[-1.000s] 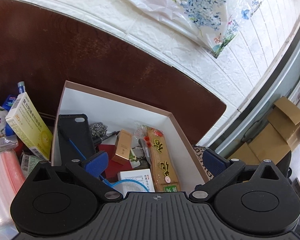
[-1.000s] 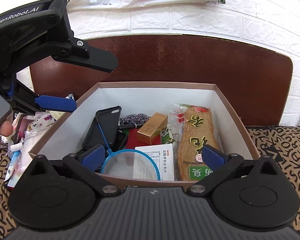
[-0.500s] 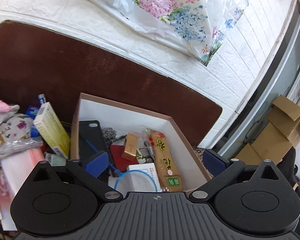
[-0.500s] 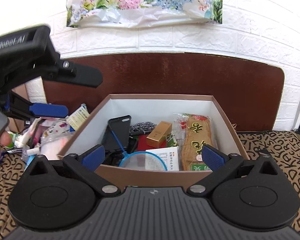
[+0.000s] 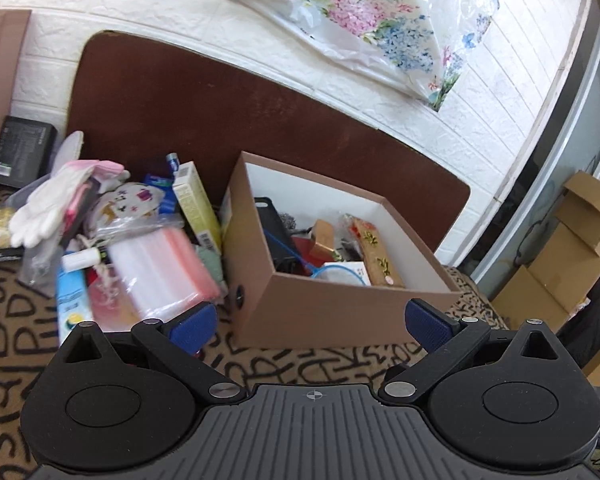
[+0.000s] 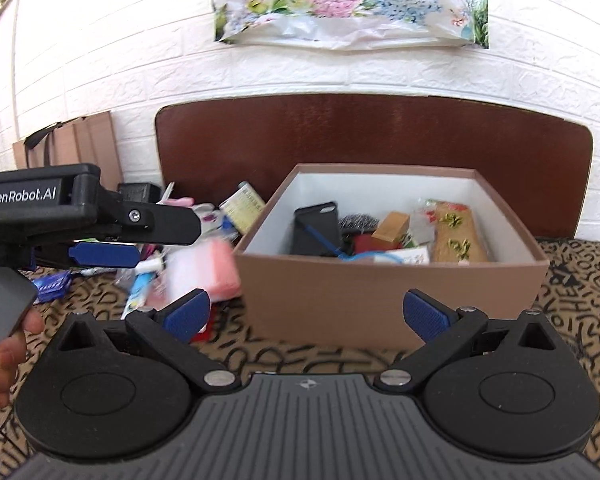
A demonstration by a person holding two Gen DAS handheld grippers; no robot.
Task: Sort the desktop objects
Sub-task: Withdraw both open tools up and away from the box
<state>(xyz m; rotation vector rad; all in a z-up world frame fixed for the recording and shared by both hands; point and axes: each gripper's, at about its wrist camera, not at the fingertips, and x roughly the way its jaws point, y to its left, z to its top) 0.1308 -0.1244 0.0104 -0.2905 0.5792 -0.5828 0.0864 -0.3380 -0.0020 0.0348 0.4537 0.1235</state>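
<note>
A brown cardboard box (image 5: 340,308) (image 6: 380,280) with white inner walls stands on the patterned cloth. It holds a black phone case (image 6: 316,226), a blue hoop net (image 5: 340,270), a gold carton (image 6: 392,226) and a long snack pack (image 6: 456,236). To its left lies a heap: a pink-edged stack of zip bags (image 5: 160,268) (image 6: 216,268), white gloves (image 5: 56,200), a yellow-white carton (image 5: 196,204) and a white-blue tube (image 5: 70,296). My left gripper (image 5: 308,326) is open and holds nothing, short of the box's front. My right gripper (image 6: 306,316) is open too, before the box.
A dark brown board (image 6: 372,132) leans on the white brick wall behind the box. A flowered plastic bag (image 6: 352,4) hangs above. A black box (image 5: 22,152) sits far left. Cardboard cartons (image 5: 572,248) stand at the right. A hand (image 6: 4,360) holds the left gripper's handle.
Both grippers have pulled back and away from the box; before they hung over its contents, now its front wall and the heap to its left show. Both stayed open.
</note>
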